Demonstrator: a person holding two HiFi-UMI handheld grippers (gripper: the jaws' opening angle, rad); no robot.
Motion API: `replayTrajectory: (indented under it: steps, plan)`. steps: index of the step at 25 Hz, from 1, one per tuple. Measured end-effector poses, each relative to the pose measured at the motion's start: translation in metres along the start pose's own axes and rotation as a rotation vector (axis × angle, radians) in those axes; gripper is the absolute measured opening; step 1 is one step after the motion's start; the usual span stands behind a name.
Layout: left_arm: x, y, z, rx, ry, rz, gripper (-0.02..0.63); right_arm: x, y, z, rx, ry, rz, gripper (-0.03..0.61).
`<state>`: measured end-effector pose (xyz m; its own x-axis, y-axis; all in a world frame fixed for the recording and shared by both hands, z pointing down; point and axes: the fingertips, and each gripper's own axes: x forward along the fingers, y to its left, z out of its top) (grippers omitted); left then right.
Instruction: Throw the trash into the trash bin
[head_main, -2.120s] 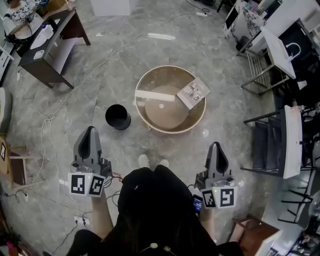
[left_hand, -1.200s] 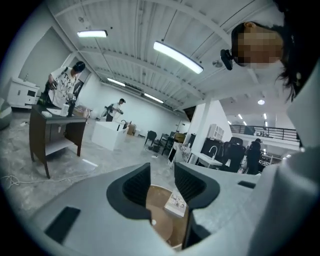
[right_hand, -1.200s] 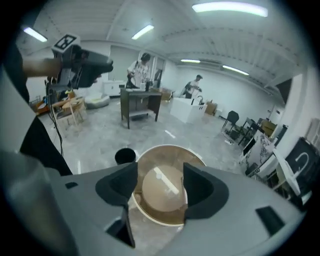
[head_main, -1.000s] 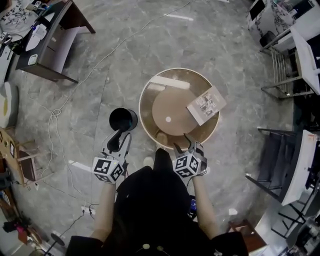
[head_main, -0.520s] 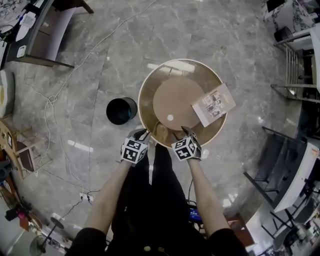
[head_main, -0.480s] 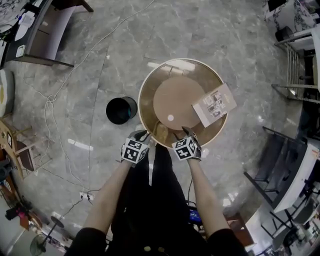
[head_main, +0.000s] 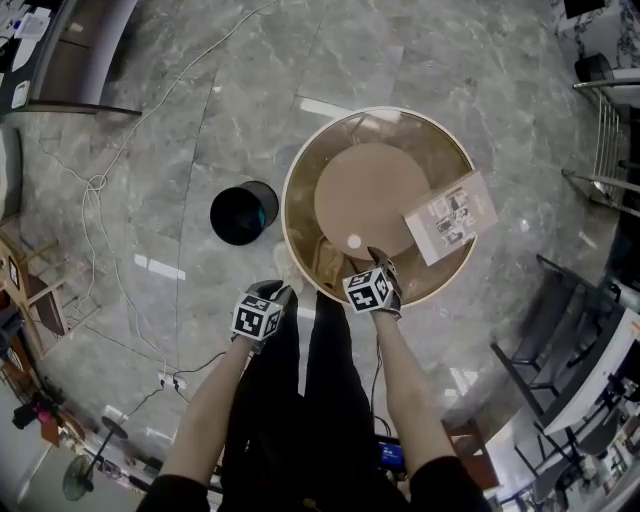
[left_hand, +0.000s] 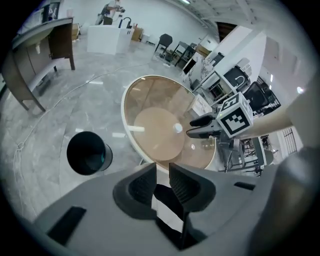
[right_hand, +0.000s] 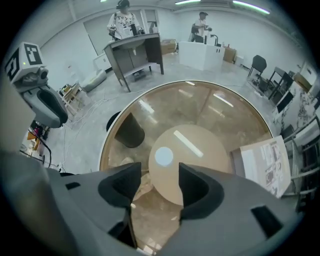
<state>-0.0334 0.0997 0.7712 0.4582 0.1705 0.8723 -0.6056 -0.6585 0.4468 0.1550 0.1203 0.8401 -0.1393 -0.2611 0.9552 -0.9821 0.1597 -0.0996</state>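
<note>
A black trash bin (head_main: 243, 212) stands open on the floor, left of a round glass table (head_main: 290, 190). A small white disc (head_main: 353, 241) lies on the glass near the front edge, and a printed booklet (head_main: 450, 216) rests on the right rim. My right gripper (head_main: 380, 262) hangs over the front of the glass just short of the disc (right_hand: 164, 156); its jaws are opening with nothing between them. My left gripper (head_main: 272, 292) is low by the table's near edge, right of the bin (left_hand: 89, 152). Its jaws stand narrowly apart and hold nothing.
A tan shape (head_main: 328, 262) shows through the glass near the front edge; I cannot tell what it is. Cables (head_main: 95, 185) trail over the marble floor at left. A dark desk (head_main: 70, 60) stands far left, metal racks (head_main: 610, 150) at right. People (right_hand: 122, 22) stand far back.
Both grippers have sunk toward the table's near edge. The left one swung from beside the bin in toward my legs. The right one stayed over the front rim, lower.
</note>
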Motion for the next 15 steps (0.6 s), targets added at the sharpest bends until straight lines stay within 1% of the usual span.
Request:
replayTrajectory:
  steps: [3,7,9,11,15]
  plan:
    - [-0.002,0.018,-0.003,-0.040,-0.006,0.011,0.080,0.019,-0.003,0.010,-0.025,0.015,-0.006,0.239]
    - [-0.004,0.040,0.001,-0.074,-0.016,0.029,0.080,0.037,-0.008,0.013,-0.015,0.062,-0.016,0.238]
    - [-0.007,0.050,0.008,-0.077,-0.027,0.035,0.080,0.043,-0.008,0.012,0.000,0.086,-0.015,0.229]
    - [-0.007,0.057,0.018,-0.082,-0.043,0.037,0.080,0.044,-0.009,0.011,-0.001,0.105,-0.017,0.176]
    - [-0.010,0.061,0.036,-0.108,-0.092,0.039,0.080,0.039,-0.007,0.014,-0.036,0.116,-0.012,0.175]
